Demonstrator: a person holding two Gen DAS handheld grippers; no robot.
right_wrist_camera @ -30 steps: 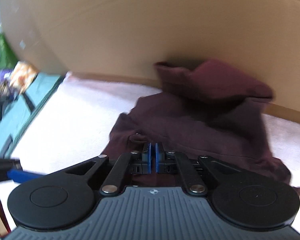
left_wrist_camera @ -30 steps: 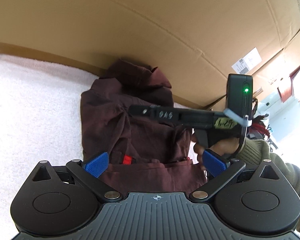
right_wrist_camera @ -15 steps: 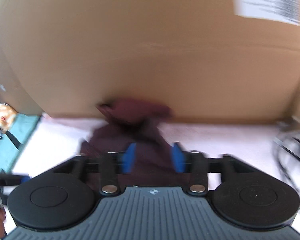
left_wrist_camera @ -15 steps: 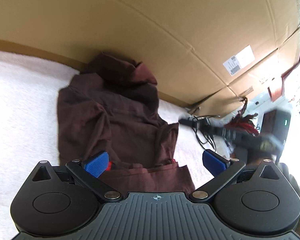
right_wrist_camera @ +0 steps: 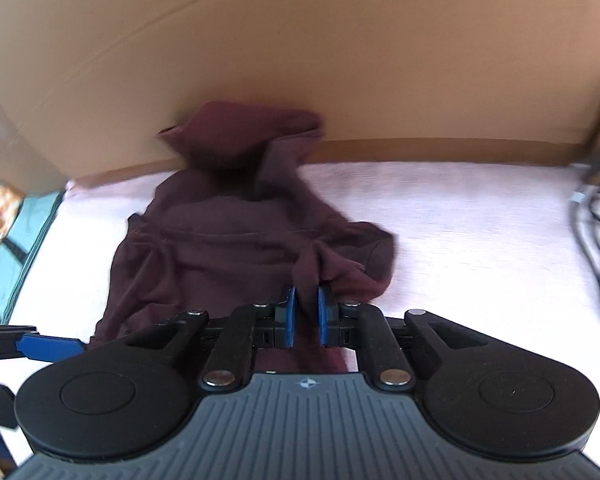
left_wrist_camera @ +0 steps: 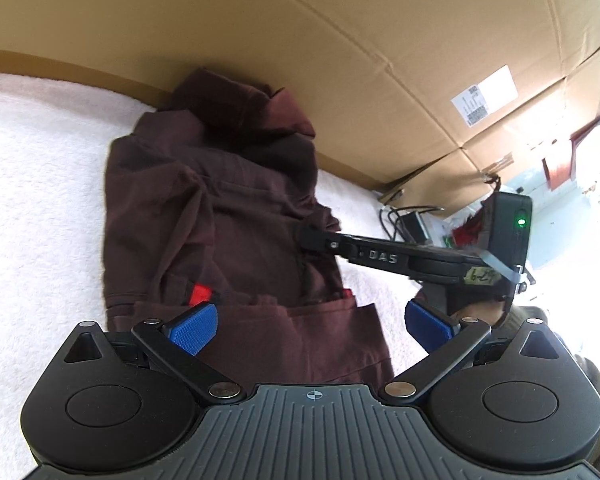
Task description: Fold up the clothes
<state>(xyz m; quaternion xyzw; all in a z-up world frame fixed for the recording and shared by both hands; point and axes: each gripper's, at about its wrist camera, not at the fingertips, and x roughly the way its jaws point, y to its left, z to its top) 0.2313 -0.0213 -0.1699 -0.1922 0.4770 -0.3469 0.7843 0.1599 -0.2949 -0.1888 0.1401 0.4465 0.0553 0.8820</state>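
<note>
Maroon garment (right_wrist_camera: 228, 240) fold between closing right tongs (right_wrist_camera: 305, 316)

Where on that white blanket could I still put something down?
Bare white blanket lies left of the maroon garment. More lies between it and the black cables. The back is crowded: the garment bunches against the cardboard box.

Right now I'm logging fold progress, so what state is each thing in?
Garment: dark maroon, rumpled, partly folded on the white cover, its top bunched against the cardboard.
Left tool: open, over the garment's near edge, gripping nothing.
Right tool: jaws have just been closing, now narrow, with a gathered ridge of garment between the pads.
Cables: loose heap on the cover's far side.
</note>
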